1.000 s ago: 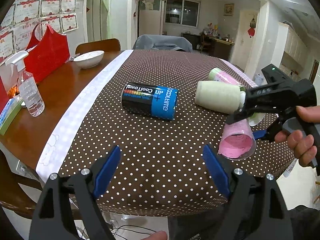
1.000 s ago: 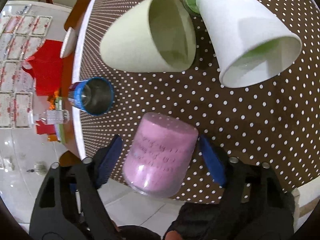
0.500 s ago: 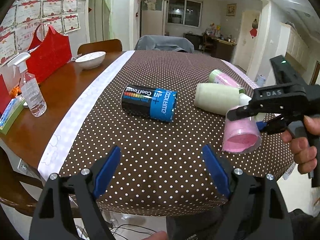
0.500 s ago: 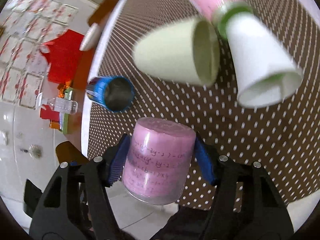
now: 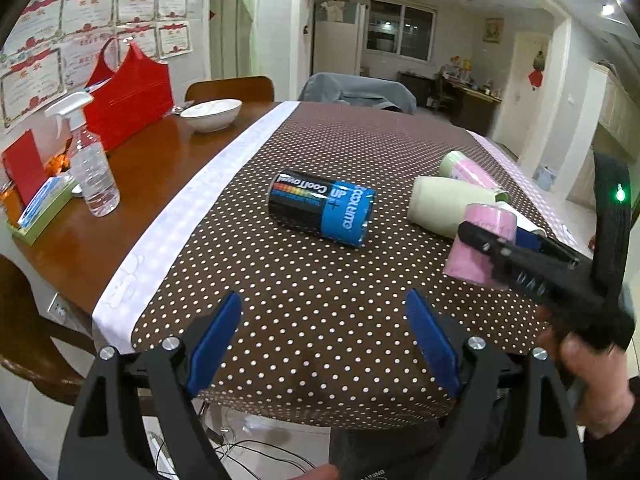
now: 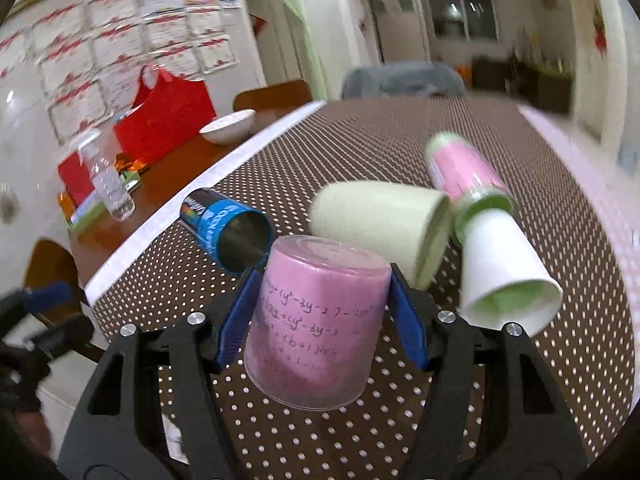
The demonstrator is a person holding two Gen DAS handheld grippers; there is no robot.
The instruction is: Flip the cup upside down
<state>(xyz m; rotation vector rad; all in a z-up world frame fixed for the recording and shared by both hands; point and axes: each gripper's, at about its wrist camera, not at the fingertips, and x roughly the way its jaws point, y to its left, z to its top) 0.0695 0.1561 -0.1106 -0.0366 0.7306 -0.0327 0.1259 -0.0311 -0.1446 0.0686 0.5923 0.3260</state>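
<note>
Pink and translucent, the cup sits clamped between the blue pads of the right hand-held gripper, closed base up and open rim down, slightly tilted, with handwritten formulas on its wall. In the left wrist view the same cup is near the right edge of the tabletop, which is covered by a brown polka-dot cloth; whether its rim touches the cloth cannot be told. The left hand-held gripper hangs at the near edge with its jaws spread wide and nothing between them.

Just beyond the pink cup lie a white paper cup on its side, mouth toward the camera, and a pale green cup, also on its side. Touching them behind is a pink bottle with green ends. To the left lies a black-and-blue can, open end facing right.

Further off, on the bare wood, stand a spray bottle, a white bowl and a red bag.
</note>
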